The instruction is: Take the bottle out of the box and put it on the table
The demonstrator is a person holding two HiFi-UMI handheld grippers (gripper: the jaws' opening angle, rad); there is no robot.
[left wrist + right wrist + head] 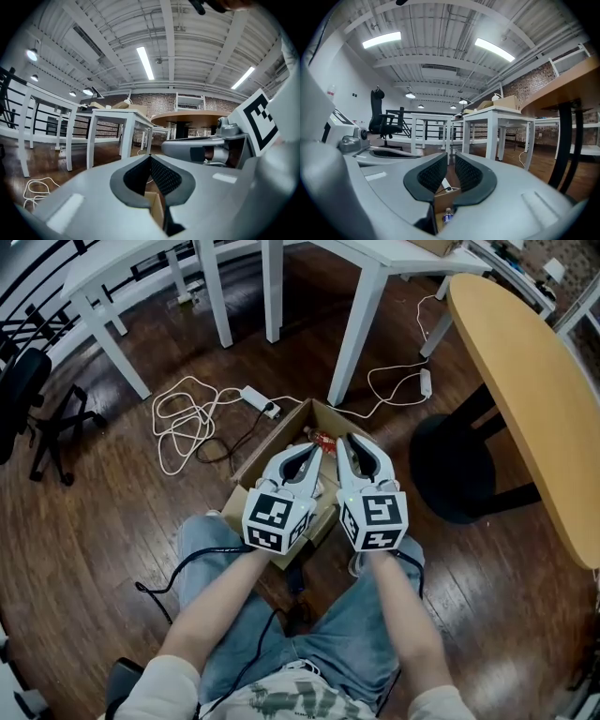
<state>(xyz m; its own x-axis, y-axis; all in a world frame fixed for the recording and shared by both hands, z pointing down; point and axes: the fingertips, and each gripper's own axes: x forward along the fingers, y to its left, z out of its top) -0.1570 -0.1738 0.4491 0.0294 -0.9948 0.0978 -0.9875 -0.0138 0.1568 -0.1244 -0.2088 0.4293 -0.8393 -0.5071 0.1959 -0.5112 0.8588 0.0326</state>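
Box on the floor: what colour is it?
Plain brown cardboard; the box shows best in the head view.

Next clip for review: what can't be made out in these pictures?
Box contents, head view: left gripper and right gripper cover most; the red item is too small to identify.
Bottle, right gripper view: only a sliver shows below the jaws; its pose is unclear.
Left gripper view: the gripper's body hides all but a box edge.

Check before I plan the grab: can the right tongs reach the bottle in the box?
Probably yes: the box is open on top and the bottle shows below the right tongs, though they must spread wider.
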